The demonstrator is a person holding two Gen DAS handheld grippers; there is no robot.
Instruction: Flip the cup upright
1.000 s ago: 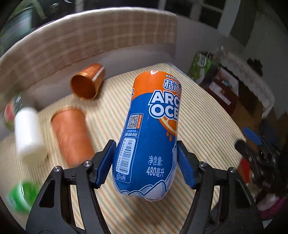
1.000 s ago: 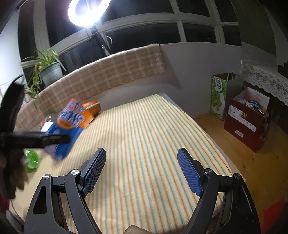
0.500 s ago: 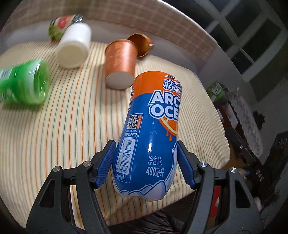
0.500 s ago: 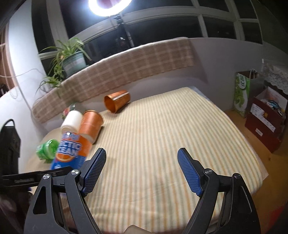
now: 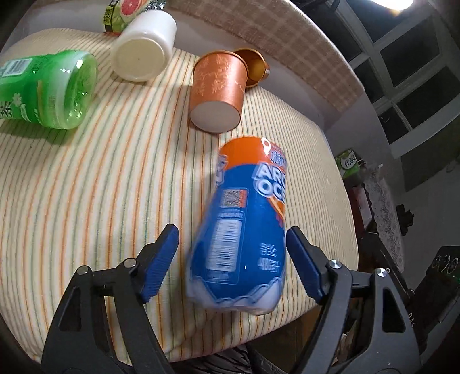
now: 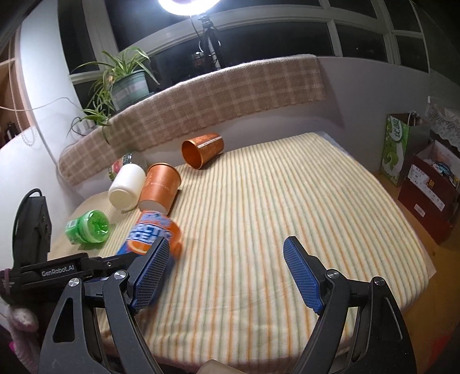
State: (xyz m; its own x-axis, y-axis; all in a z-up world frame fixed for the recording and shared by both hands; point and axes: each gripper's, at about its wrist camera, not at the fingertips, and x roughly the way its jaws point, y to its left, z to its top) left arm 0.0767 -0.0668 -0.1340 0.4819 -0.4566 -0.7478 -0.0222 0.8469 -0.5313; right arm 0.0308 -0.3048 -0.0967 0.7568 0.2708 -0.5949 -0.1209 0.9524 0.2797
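Note:
A blue and orange bottle (image 5: 244, 230) lies between the open fingers of my left gripper (image 5: 233, 259), free of both pads and blurred; it also shows in the right wrist view (image 6: 152, 233). An orange paper cup (image 5: 220, 92) lies on its side, base toward me, on the striped table (image 5: 86, 187); it also shows in the right wrist view (image 6: 159, 190). A second orange cup (image 6: 202, 149) lies on its side farther back, mouth open to the left. My right gripper (image 6: 227, 270) is open and empty above the table's front.
A green bottle (image 5: 49, 89), a white container (image 5: 143, 54) and a grapefruit-label bottle (image 5: 126, 11) lie at the back left. A checked cushion (image 6: 215, 97) runs behind the table. A green bag (image 6: 398, 146) and a red box (image 6: 428, 195) stand on the floor at right.
My left gripper has opened and let go of the blue bottle, which has slipped down between the fingers. The left view has moved closer to the table; the right gripper stays open.

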